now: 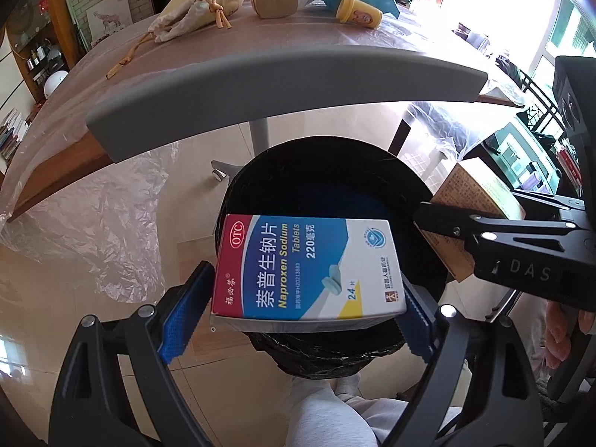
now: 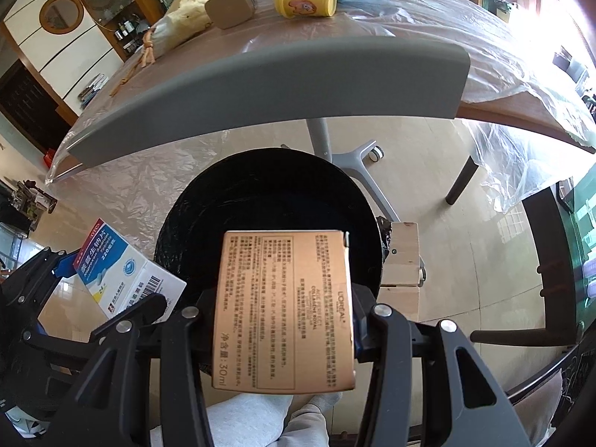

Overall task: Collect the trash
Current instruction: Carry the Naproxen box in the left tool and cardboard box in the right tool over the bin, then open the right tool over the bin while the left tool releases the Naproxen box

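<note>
Fingers first, left wrist view: your left gripper [image 1: 305, 316] is clamped on the naproxen box [image 1: 307, 266], 1 blue pad on each short end, printed face up. The box's long axis runs across the fingers, and its far half hangs over the near rim of the black-lined bin [image 1: 327, 186], which lies straight ahead and below. Its near edge sits about over the rim, so a release from this spot may tip it onto the floor; judge a short advance before you let go. The right gripper [image 1: 480, 238] enters from the right at about the same height, closed on the tan carton [image 1: 480, 190] above the bin's right rim.

Right wrist view: your right gripper [image 2: 283, 320] grips the tan carton [image 2: 285, 309] by its 2 long sides, long axis pointing forward along the fingers. The carton's front end overhangs the bin [image 2: 268, 193] opening; its back end lies short of the near rim. The naproxen box [image 2: 123, 279] shows at lower left, just beside the bin's left edge. Both hands stand about equally near. The worktop [image 2: 409, 26] beyond carries a yellow tub [image 2: 305, 0].
</note>
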